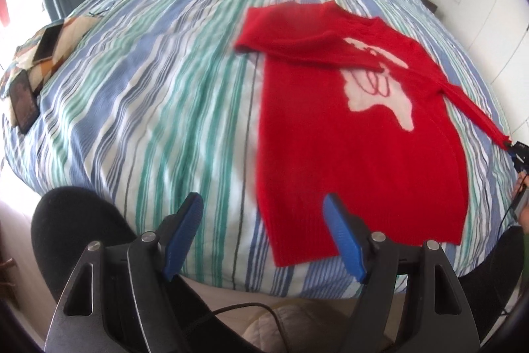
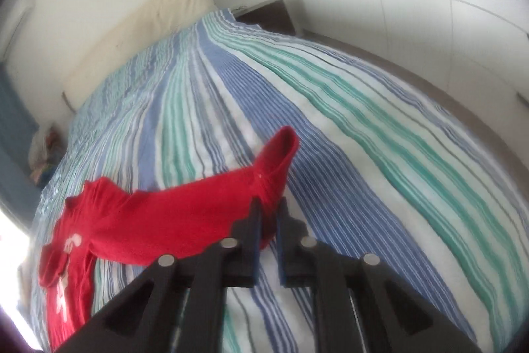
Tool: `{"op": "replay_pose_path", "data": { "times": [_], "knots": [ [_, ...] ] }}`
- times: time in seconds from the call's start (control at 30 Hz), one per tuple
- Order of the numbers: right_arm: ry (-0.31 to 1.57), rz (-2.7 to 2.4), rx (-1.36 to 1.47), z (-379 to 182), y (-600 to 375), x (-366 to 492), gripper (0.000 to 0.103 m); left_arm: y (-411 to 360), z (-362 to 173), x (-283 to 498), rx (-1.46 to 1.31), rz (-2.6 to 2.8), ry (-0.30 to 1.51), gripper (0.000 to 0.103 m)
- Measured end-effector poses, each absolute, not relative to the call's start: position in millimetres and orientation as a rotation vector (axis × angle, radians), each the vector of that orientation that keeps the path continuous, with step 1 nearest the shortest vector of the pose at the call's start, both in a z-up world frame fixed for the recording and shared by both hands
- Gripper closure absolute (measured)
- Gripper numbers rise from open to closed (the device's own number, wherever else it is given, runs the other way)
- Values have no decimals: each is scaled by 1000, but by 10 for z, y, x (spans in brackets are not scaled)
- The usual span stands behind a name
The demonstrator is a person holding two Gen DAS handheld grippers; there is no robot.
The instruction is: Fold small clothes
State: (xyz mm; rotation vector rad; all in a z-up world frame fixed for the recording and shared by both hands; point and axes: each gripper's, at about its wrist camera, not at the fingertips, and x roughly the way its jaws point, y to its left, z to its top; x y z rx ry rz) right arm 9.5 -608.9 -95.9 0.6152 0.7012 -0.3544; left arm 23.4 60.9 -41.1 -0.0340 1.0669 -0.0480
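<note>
At the right edge of the left view, the right gripper is clamped on the red knit sweater's sleeve cuff, mid sleeve-fold; the left gripper hangs released. Next, probably lay the sleeve across the chest.

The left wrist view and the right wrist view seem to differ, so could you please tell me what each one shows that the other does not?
Only the left wrist view shows the open left gripper, two phones and the sweater's white picture in full. Only the right wrist view shows the nightstand and the cuff from close up. Both show the red sweater, the striped bedcover and the right gripper shut on the sleeve.
</note>
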Motion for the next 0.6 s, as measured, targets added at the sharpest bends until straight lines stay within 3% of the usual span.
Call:
{"op": "replay_pose_path", "data": {
  "times": [0.17,0.23,0.3,0.43,0.47,0.5,0.53,0.6],
  "knots": [
    [695,-351,840,-1165,-6240,-36,95,475,-339,197,1,-61,1049,26],
    [681,-329,872,-1175,-6263,-69,88,477,-358,190,2,-59,1059,26],
    [643,-290,935,-1205,-6296,-124,65,490,-387,191,4,-51,1068,26],
    [605,-238,1047,-1299,-6385,-150,61,507,-449,217,-10,-49,1087,26],
    [612,-227,1062,-1331,-6406,-120,64,504,-459,218,-16,-53,1090,26],
    [623,-231,1058,-1341,-6414,-94,83,501,-464,222,-19,-55,1091,26],
    [642,-254,1028,-1330,-6413,-69,95,493,-464,215,-20,-55,1089,26],
    [666,-355,940,-1265,-6401,-102,99,487,-456,196,-17,-53,1080,26]
  ]
}}
